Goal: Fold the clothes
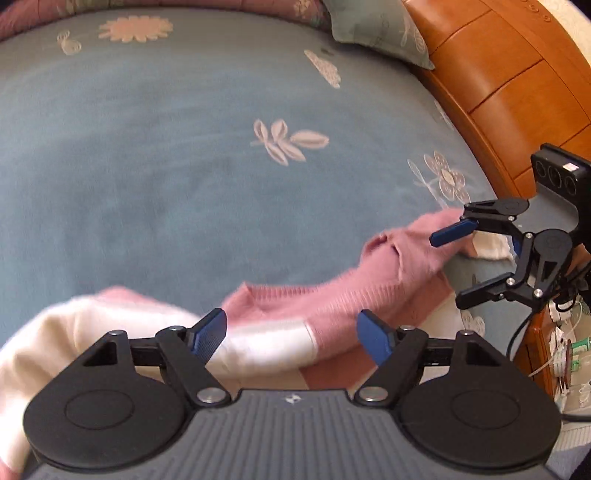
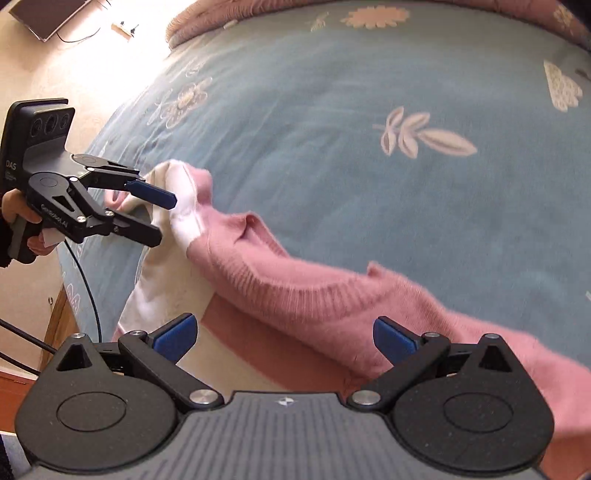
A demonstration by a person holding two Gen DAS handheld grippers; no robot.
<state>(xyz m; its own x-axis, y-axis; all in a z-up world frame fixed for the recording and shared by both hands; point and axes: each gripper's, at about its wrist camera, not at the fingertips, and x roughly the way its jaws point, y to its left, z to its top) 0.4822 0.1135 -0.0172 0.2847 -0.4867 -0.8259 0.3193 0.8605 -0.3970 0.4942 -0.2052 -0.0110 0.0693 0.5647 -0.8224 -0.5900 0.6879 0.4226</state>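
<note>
A fuzzy pink sweater with white sleeve parts lies crumpled on the blue-grey bedspread. My left gripper is open just above its white and pink stripe. At the right, my right gripper is open beside the sweater's far pink end. In the right wrist view the sweater runs diagonally under my open right gripper. My left gripper is open at the white end, with a hand on its handle.
The bedspread has pale flower and leaf patterns and stretches far beyond the sweater. A wooden headboard and a grey-green pillow are at the right. Bed edge, floor and cables lie at the left.
</note>
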